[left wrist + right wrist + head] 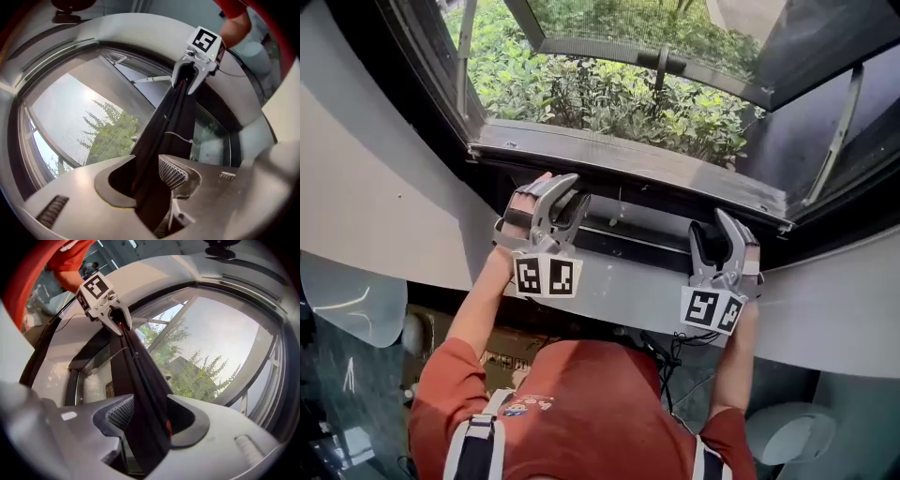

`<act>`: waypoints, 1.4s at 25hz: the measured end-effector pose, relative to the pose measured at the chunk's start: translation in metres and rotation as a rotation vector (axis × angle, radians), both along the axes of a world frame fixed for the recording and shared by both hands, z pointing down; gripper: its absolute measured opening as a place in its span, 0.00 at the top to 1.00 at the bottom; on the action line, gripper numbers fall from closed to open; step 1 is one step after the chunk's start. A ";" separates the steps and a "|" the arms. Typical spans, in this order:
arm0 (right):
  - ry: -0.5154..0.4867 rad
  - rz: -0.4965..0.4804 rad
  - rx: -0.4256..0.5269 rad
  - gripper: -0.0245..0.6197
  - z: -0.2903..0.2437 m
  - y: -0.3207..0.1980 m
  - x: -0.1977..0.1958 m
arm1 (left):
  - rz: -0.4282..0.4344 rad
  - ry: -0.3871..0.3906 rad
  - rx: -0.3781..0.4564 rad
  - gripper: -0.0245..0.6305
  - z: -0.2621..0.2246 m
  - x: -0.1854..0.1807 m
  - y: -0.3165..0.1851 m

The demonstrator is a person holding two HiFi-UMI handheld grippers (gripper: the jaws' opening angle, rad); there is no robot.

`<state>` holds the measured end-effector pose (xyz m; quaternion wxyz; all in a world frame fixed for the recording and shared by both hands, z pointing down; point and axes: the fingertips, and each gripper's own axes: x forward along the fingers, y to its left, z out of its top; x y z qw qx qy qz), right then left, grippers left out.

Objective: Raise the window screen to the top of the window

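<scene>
Open window frame [628,161], screen bar [628,239] low, left gripper [577,191] and right gripper [711,223] wide astride it.

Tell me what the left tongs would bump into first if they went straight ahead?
Probably the dark screen bar, which sits right between the open left tongs; how far they could go past it is unclear.

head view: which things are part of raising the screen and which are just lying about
For the job: screen's dark bar, left gripper, right gripper, both open astride it.
Just about: black cables, white round object, shrubs outside.
</scene>
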<state>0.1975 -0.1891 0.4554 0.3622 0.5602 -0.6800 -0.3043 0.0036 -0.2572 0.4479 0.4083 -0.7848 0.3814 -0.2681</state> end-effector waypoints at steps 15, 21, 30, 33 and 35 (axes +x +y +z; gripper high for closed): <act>0.202 0.036 -0.127 0.61 0.021 -0.012 0.023 | -0.023 -0.350 0.032 0.71 0.022 -0.016 -0.029; 0.175 0.020 -0.136 0.60 0.020 -0.012 0.023 | 0.039 -0.330 -0.121 0.71 0.019 -0.016 -0.026; 0.127 0.014 -0.128 0.60 0.022 -0.009 0.020 | 0.081 -0.265 -0.089 0.71 0.023 -0.017 -0.024; 0.122 -0.006 -0.127 0.66 0.018 -0.008 0.021 | 0.097 -0.286 -0.069 0.76 0.022 -0.018 -0.022; 0.119 -0.014 -0.125 0.69 0.012 -0.007 0.023 | 0.094 -0.300 -0.060 0.76 0.018 -0.018 -0.022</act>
